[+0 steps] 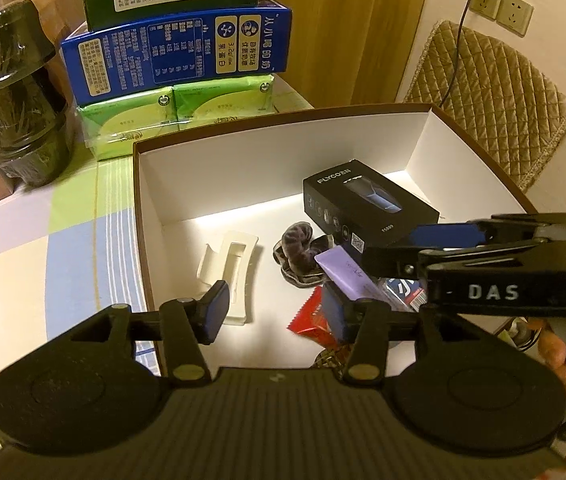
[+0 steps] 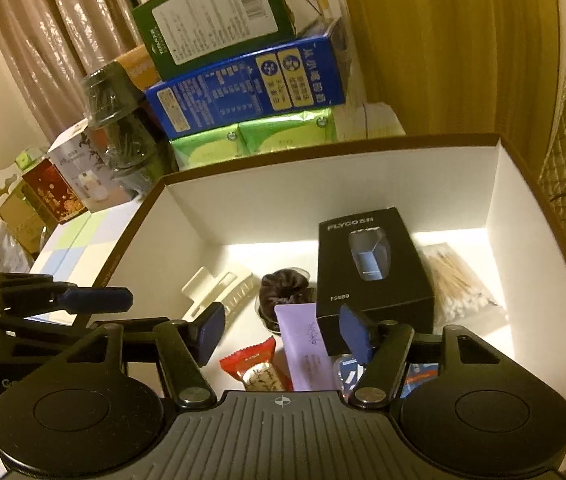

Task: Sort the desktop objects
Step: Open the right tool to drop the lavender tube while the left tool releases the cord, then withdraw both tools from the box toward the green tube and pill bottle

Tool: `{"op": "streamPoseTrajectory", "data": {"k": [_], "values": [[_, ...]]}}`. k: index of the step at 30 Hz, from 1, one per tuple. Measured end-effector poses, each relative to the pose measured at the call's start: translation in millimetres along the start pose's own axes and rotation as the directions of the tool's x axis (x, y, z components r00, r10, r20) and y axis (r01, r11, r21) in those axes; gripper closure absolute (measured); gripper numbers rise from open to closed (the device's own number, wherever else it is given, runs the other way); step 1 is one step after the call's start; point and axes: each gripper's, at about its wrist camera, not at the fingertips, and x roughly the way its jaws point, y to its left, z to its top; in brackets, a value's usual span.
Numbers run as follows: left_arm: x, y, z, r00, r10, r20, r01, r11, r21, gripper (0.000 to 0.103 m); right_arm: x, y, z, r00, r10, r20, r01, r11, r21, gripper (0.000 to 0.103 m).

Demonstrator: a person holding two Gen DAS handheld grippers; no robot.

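Hovering over the near edge of the white box (image 2: 323,184), both tools point down into it with their jaws apart and nothing between the pads. On the tabletop (image 1: 23,264), the box sits just in front of a stack of cartons (image 1: 179,52) at the far edge. Going left to right inside it: a white hair clip (image 2: 219,290) lies nearest the left wall, then a dark scrunchie (image 2: 283,286), a red snack packet (image 2: 255,368) and a lilac tube (image 2: 305,348) crowded near the front, a black shaver box (image 2: 371,268), and a bag of cotton swabs (image 2: 459,284) against the right wall. The left tool (image 1: 275,312) hangs above the clip and packet; the right tool (image 2: 283,336) hangs above the tube. The main risk, as I judge it, is the crowding: the tube overlaps the shaver box and scrunchie, so a closing jaw could catch two things or knock a neighbour. The tools themselves stand near each other and could collide.
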Motion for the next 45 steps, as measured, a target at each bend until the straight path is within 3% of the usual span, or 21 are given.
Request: {"op": "streamPoseTrajectory", "data": {"k": [3, 11, 15, 21, 45], "values": [[-3.4, 1.6, -0.9, 1.000, 0.003, 0.004, -0.003, 1.000, -0.003, 0.049, -5.6, -1.6, -0.4, 1.000, -0.007, -0.003, 0.007, 1.000, -0.003, 0.022], [-14.1, 5.9, -2.6, 1.000, 0.013, 0.018, -0.013, 1.000, -0.016, 0.033, -24.2, -3.1, -6.5, 0.999, -0.034, 0.008, 0.035, 0.999, -0.023, 0.002], [-21.0, 7.1, -3.3, 1.000, 0.018, 0.022, -0.018, 0.999, -0.027, 0.019, -31.9, -1.5, -9.8, 0.999, -0.041, 0.005, 0.041, 0.999, -0.031, 0.002], [-36.9, 5.8, -7.8, 0.999, 0.026, 0.026, -0.025, 0.999, -0.036, 0.013, -45.7, 3.6, -14.4, 0.999, -0.049, 0.013, 0.050, 0.998, -0.031, 0.002], [-101.3, 16.6, -40.7, 0.998, 0.040, 0.049, -0.037, 0.998, -0.058, 0.012, -84.3, 43.2, -41.3, 0.997, -0.067, 0.038, 0.068, 0.997, -0.028, 0.002]]}}
